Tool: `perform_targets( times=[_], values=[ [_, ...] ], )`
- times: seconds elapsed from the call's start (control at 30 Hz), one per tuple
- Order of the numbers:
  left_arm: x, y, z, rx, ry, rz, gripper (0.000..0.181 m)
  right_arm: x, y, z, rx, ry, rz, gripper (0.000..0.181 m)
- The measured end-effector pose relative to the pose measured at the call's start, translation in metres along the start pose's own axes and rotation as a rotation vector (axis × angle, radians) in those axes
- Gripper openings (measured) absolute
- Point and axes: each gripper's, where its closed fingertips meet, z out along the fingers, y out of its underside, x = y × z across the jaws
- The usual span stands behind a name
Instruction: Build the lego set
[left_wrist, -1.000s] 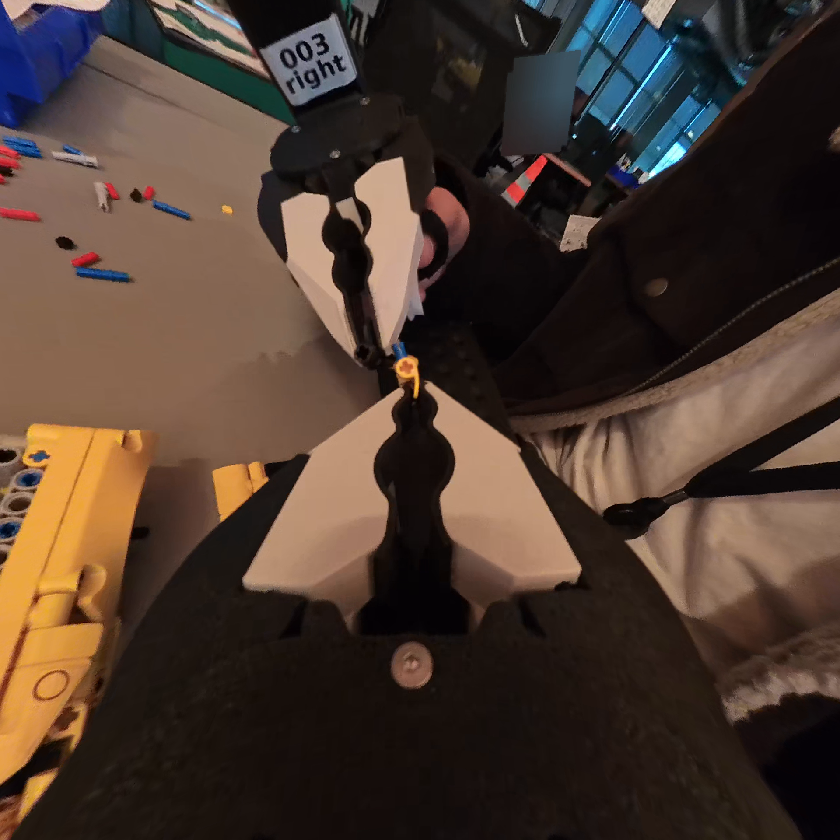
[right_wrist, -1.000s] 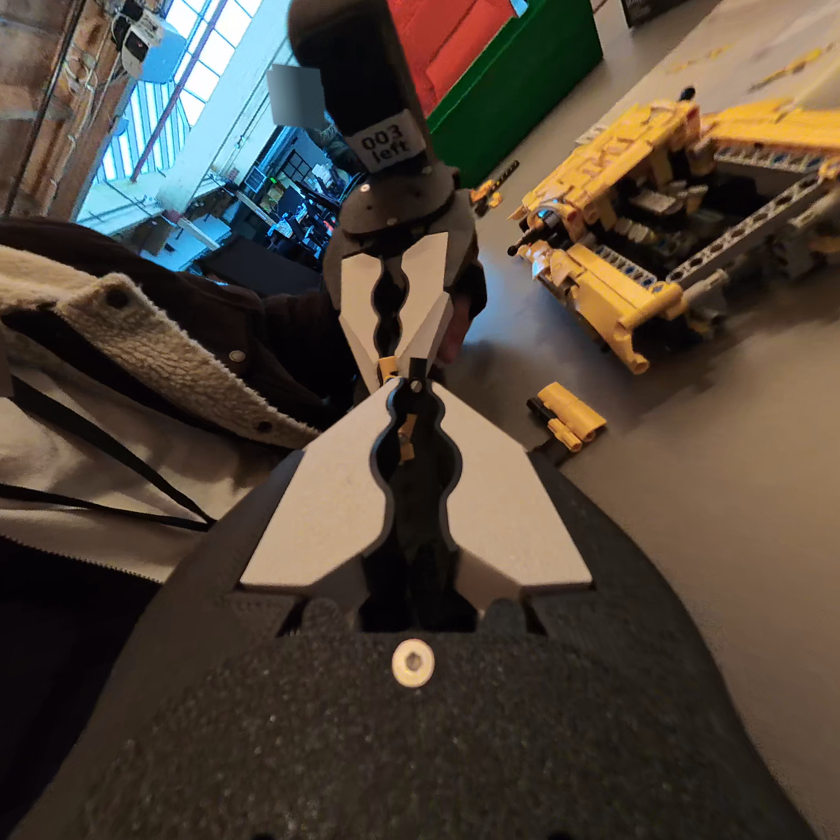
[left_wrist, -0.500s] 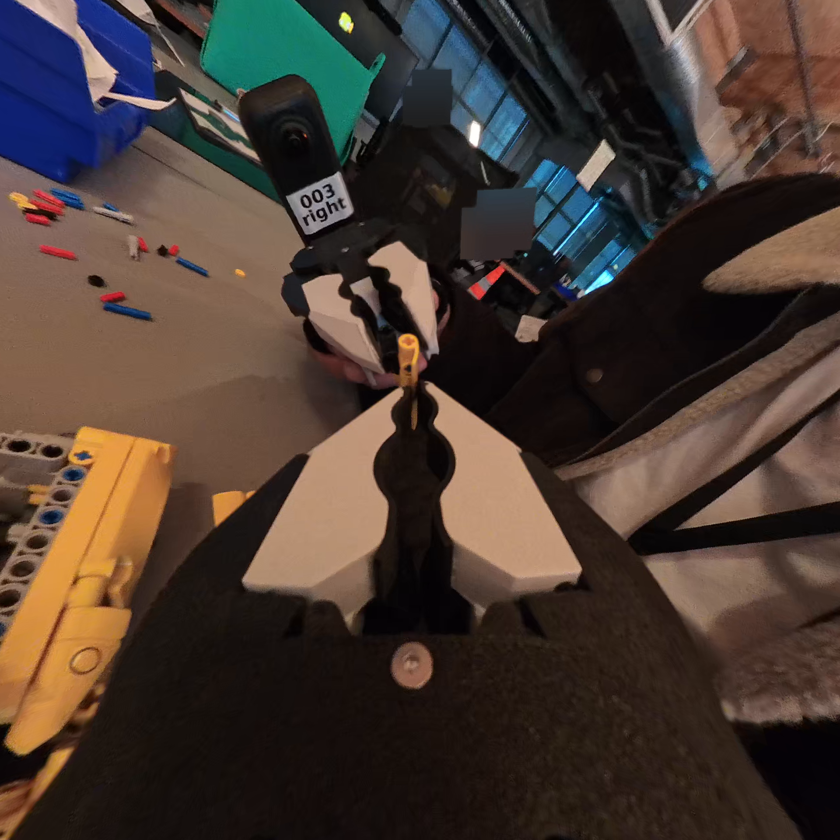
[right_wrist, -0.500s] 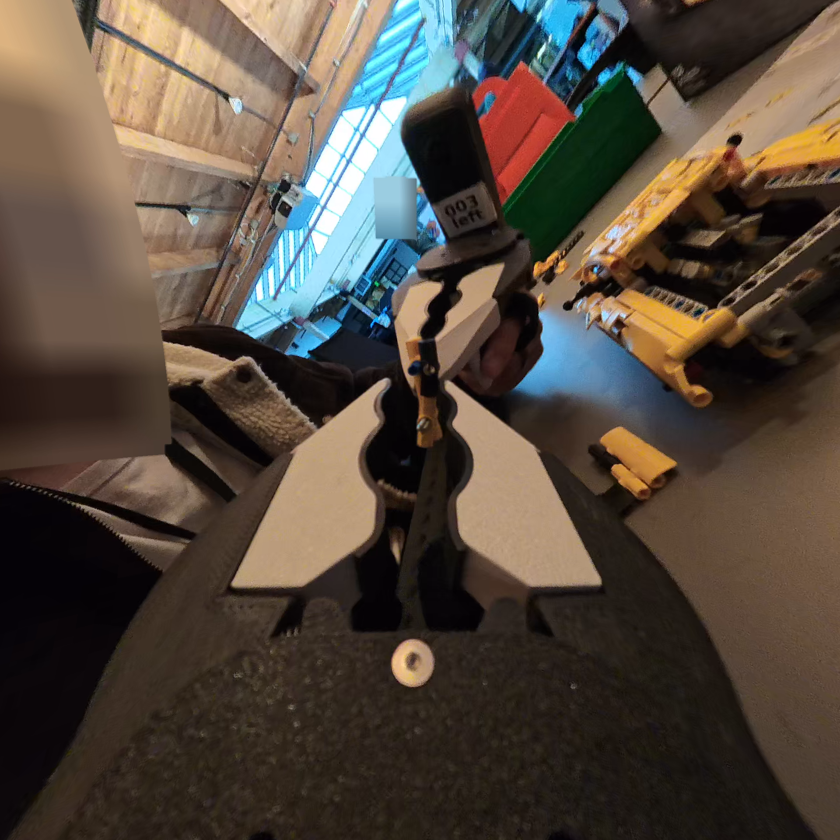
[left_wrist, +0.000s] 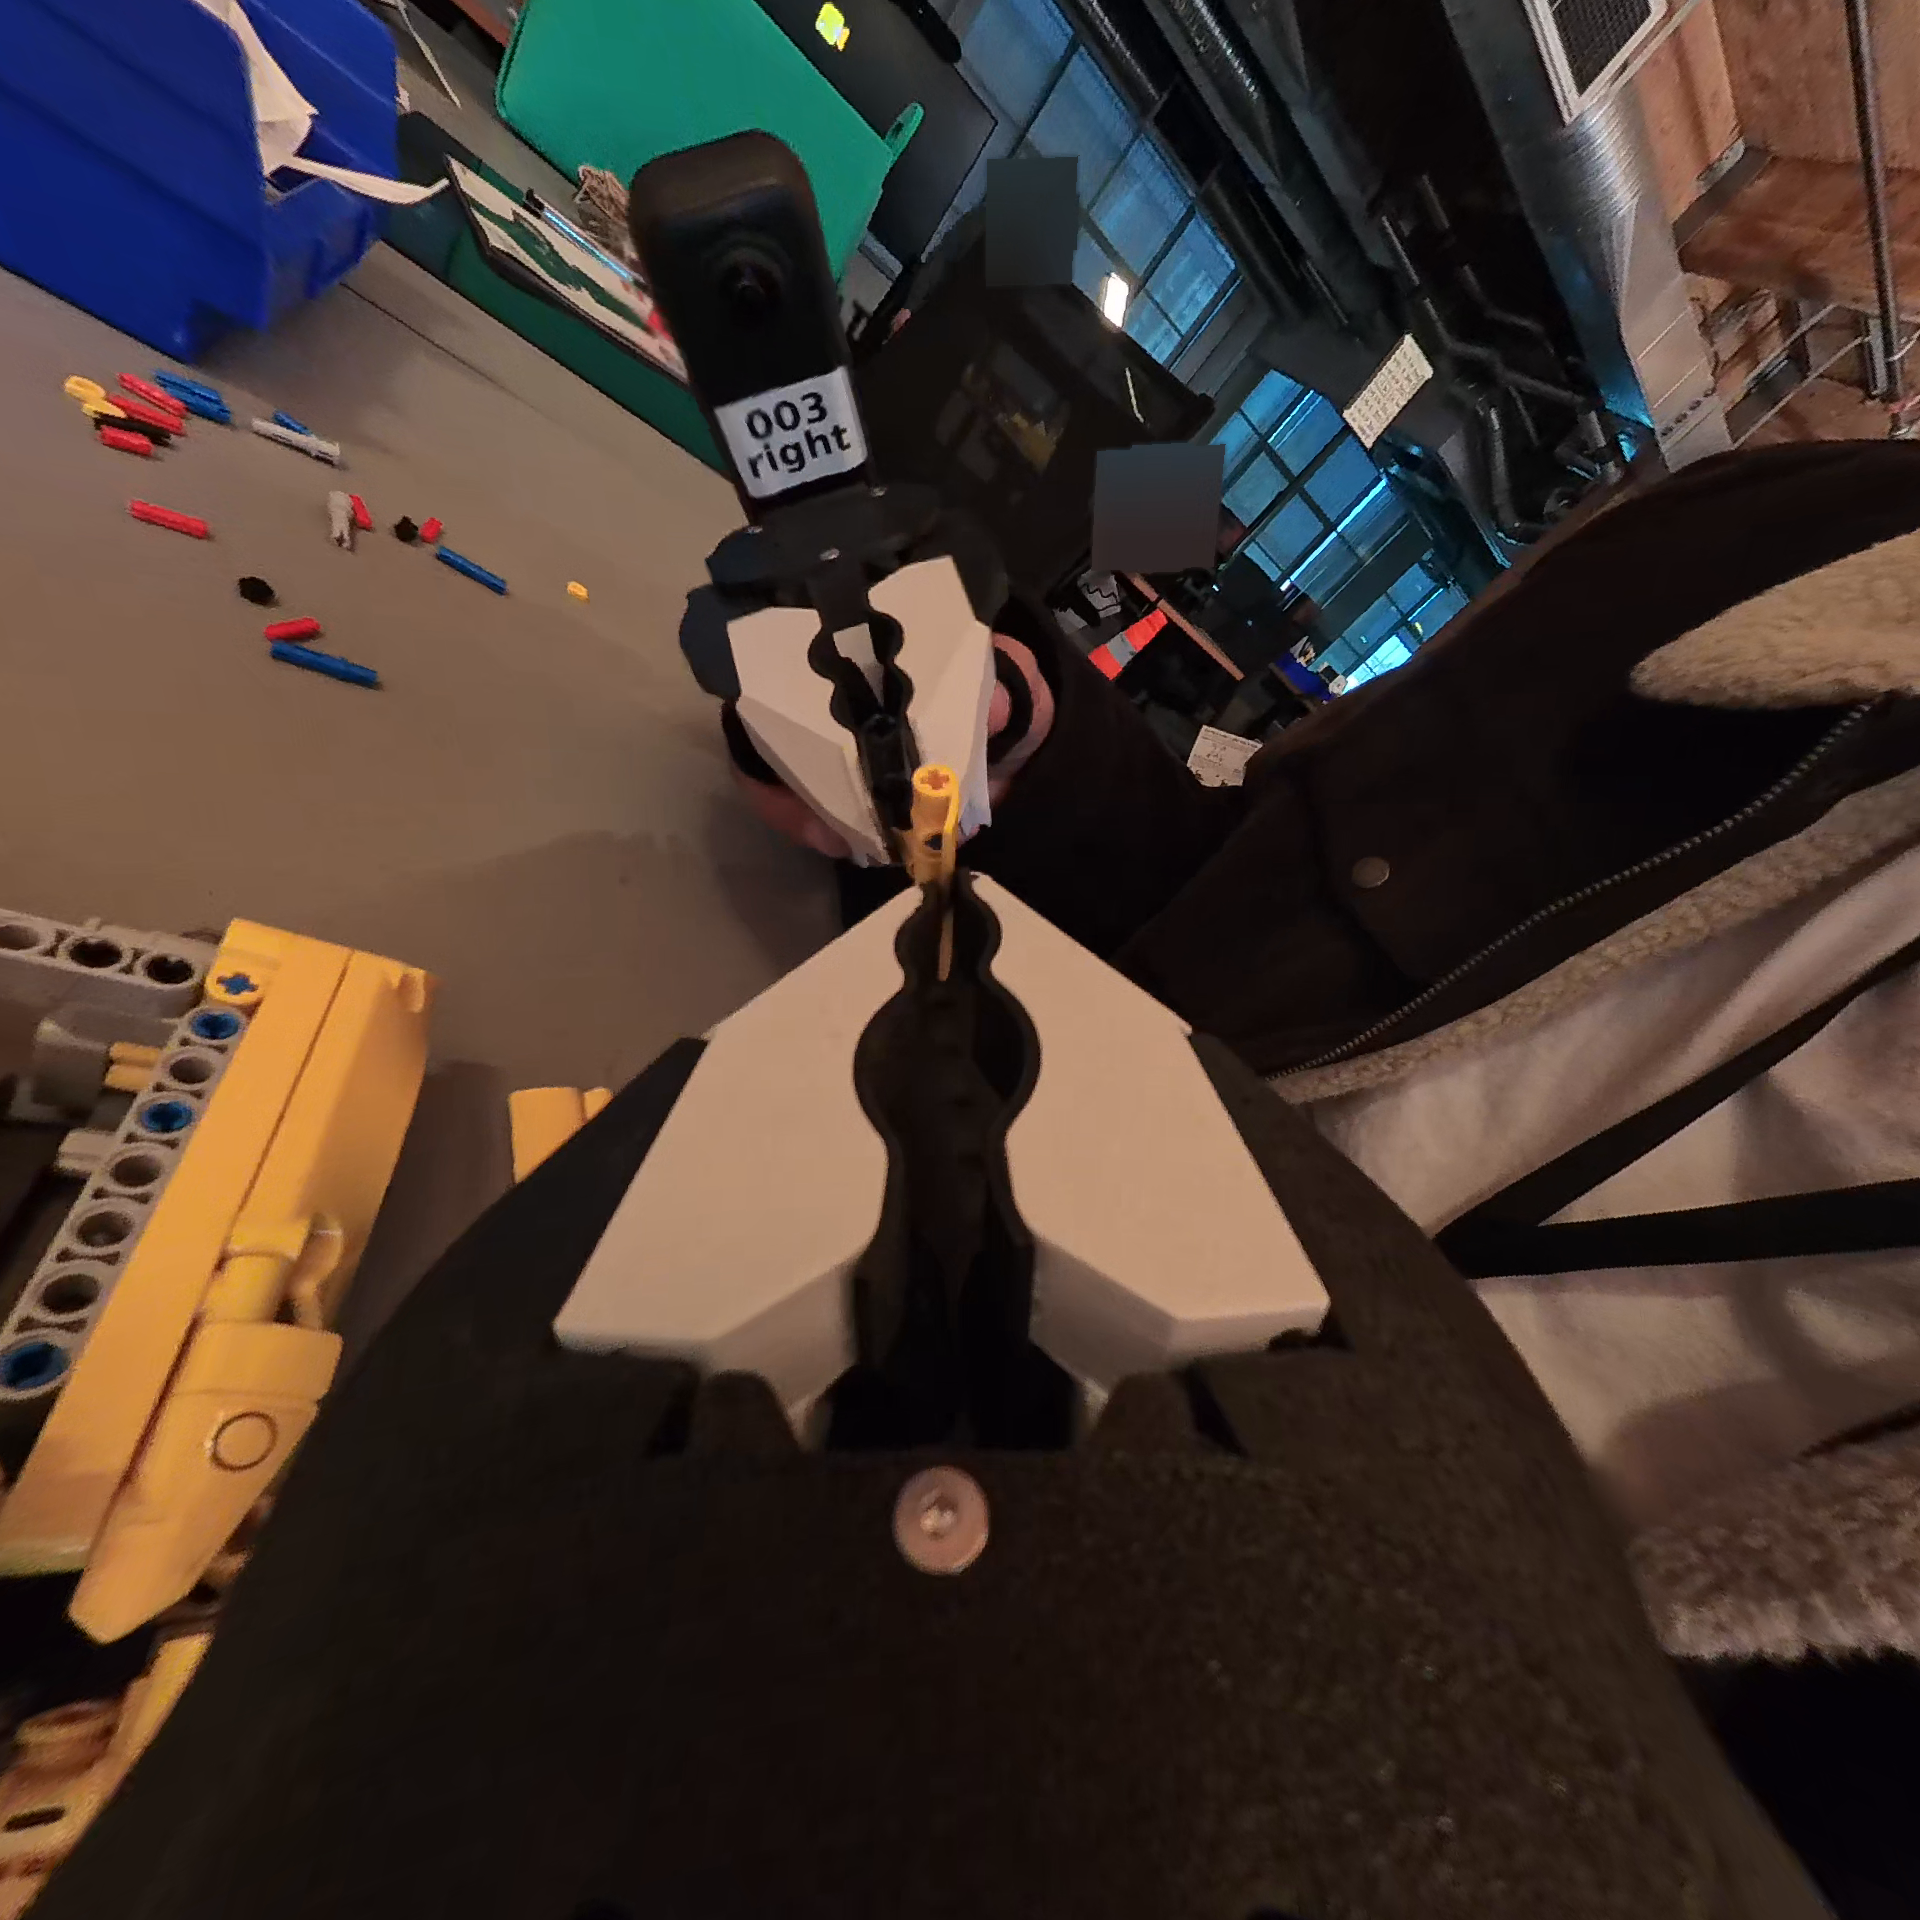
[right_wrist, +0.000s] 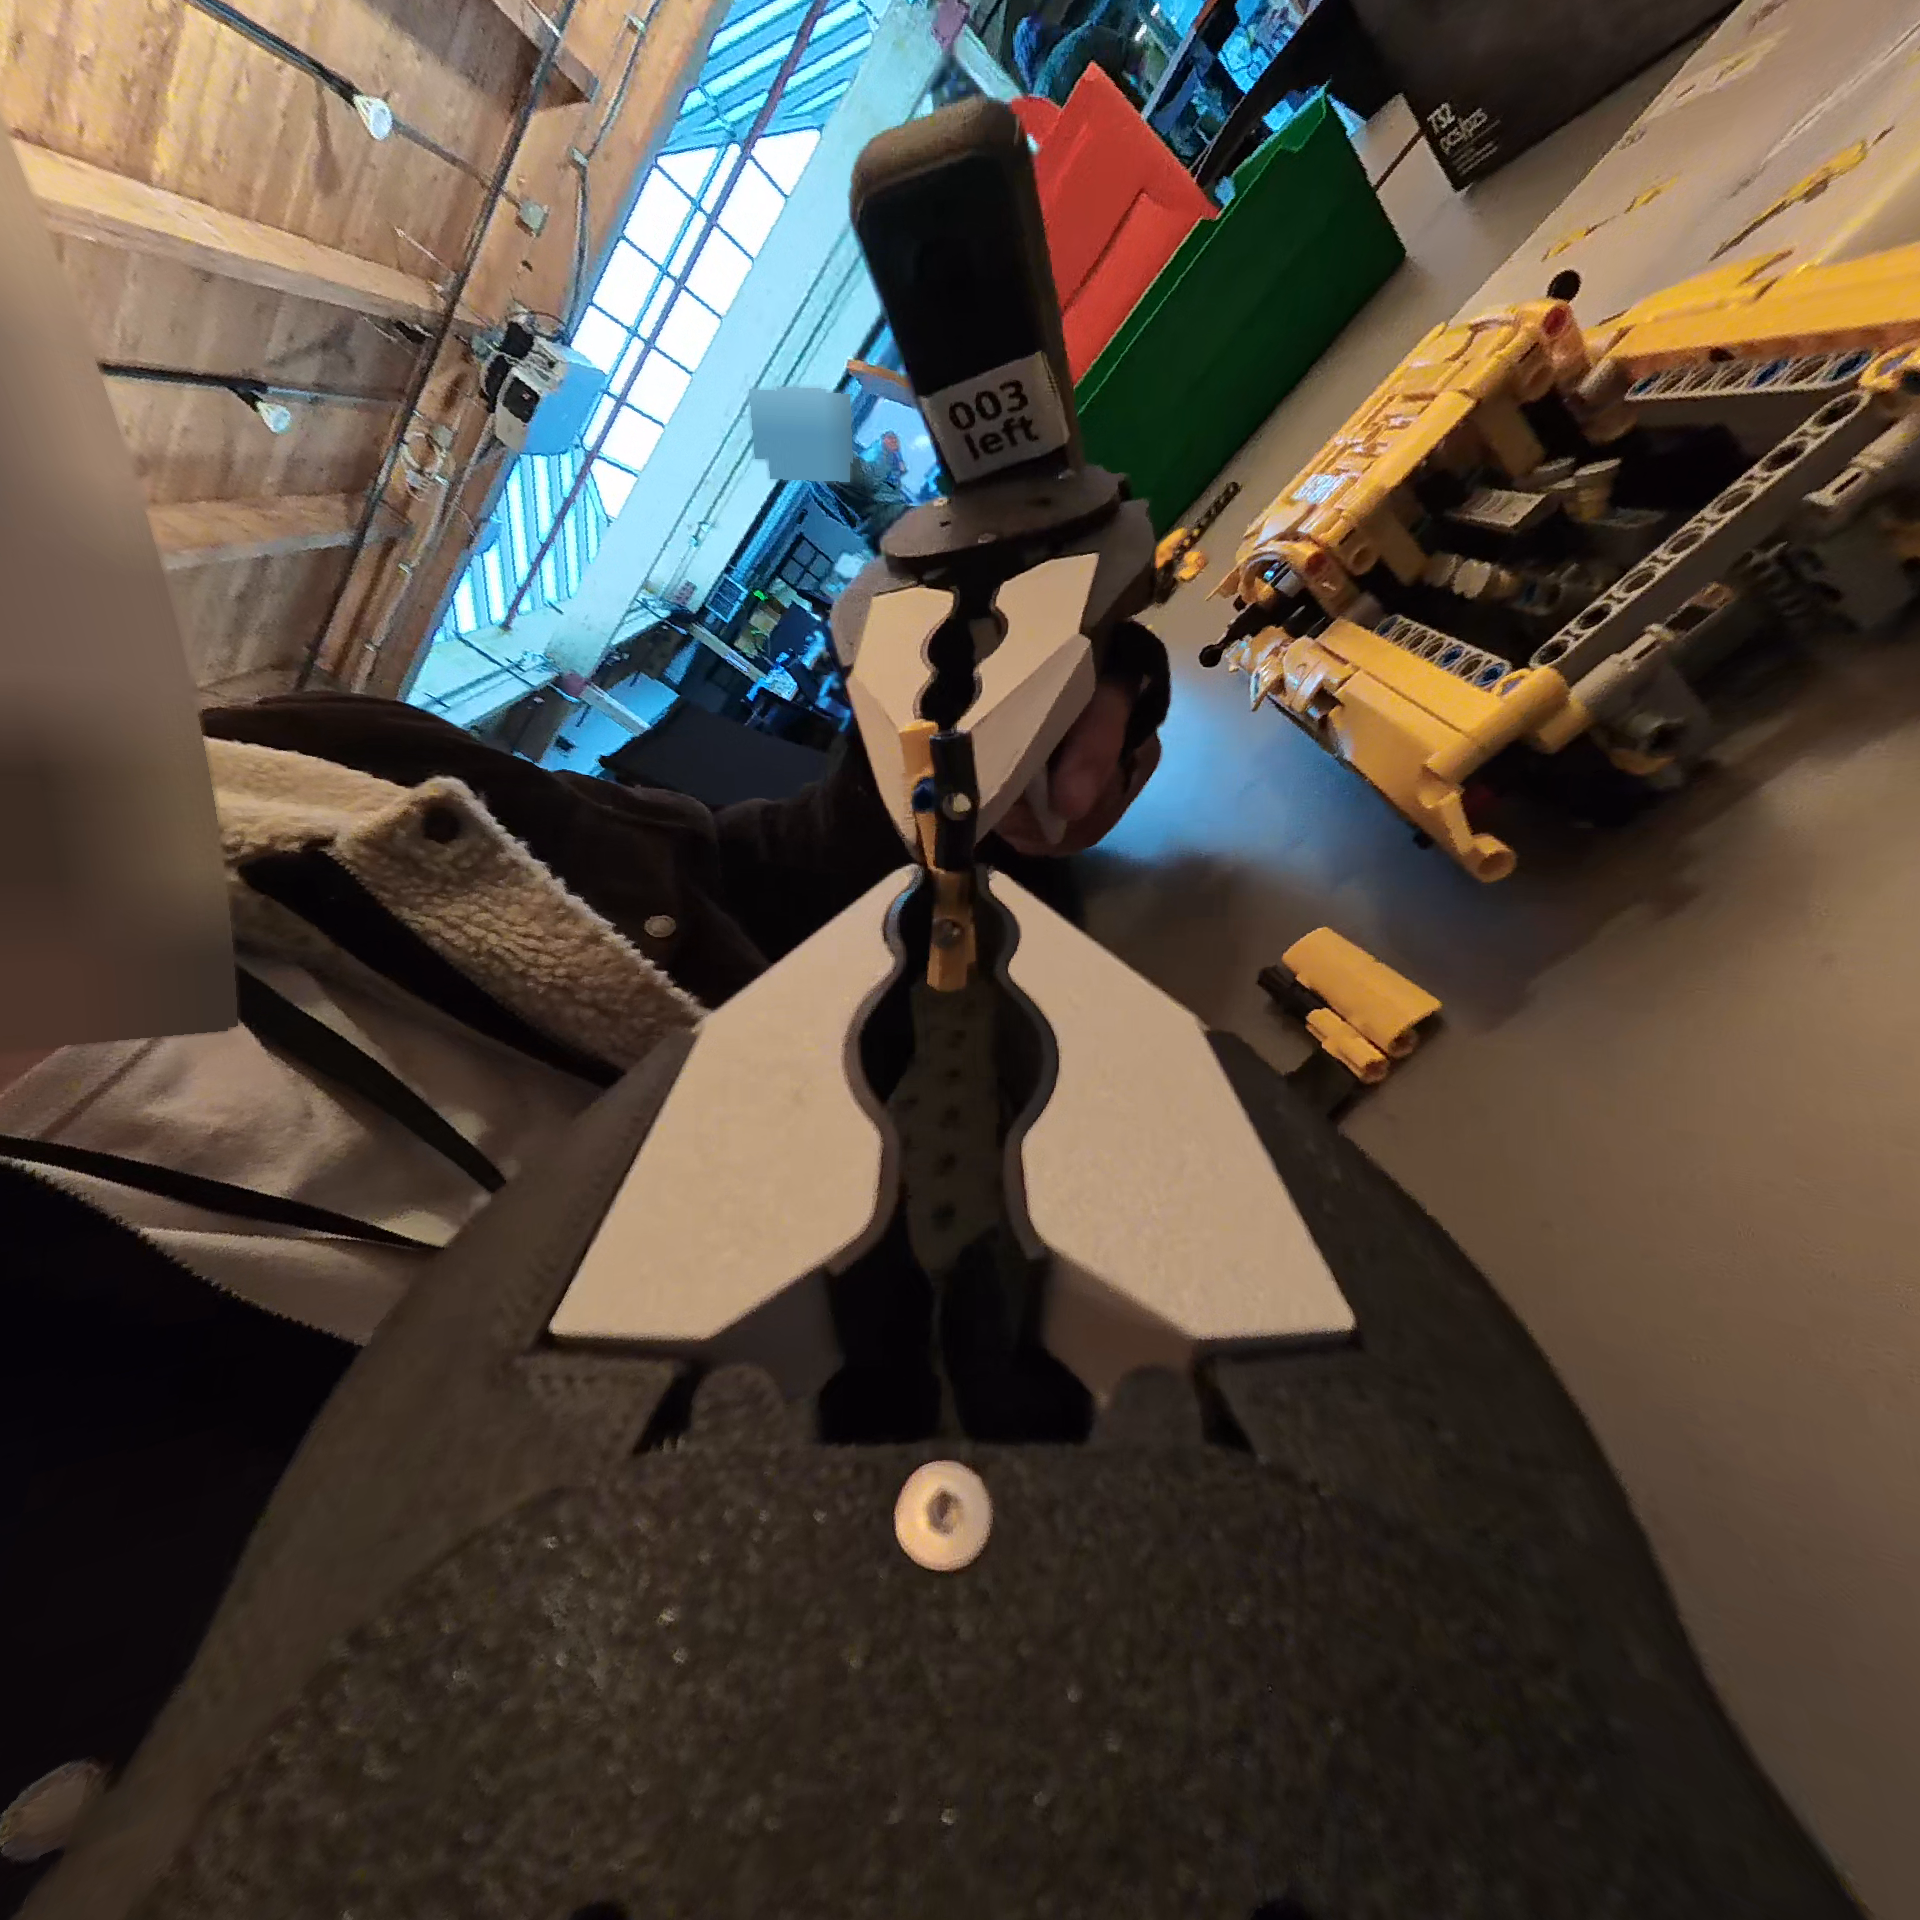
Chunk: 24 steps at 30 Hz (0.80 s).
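My left gripper (left_wrist: 940, 883) is clamped on a small yellow piece (left_wrist: 932, 821), my right gripper (right_wrist: 951, 883) on a thin black beam (right_wrist: 951, 800); both meet tip to tip in the air above the grey table (left_wrist: 416, 790), near the yellow lego model (right_wrist: 1538, 582)

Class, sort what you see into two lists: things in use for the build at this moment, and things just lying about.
In use:
- left claw, shut on the small yellow piece
- right claw, shut on the black beam
- yellow model, the build itself

Lying about:
- loose pins on the table
- blue bins
- green crate
- small yellow sub-assembly
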Motion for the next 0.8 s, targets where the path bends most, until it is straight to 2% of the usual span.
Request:
perform_targets(
  times=[0.33, 0.8],
  values=[
    [0.0026, -0.0041, -0.0024, 0.036, 0.057, -0.088, 0.001, -0.0057, -0.0037, -0.0022, 0.013, -0.008, -0.055, 0.007],
    [-0.0029, 0.0044, 0.0006, -0.006, 0.033, -0.112, 0.001, 0.0024, 0.0052, 0.0004, -0.043, 0.051, -0.086, 0.007]
  ],
)
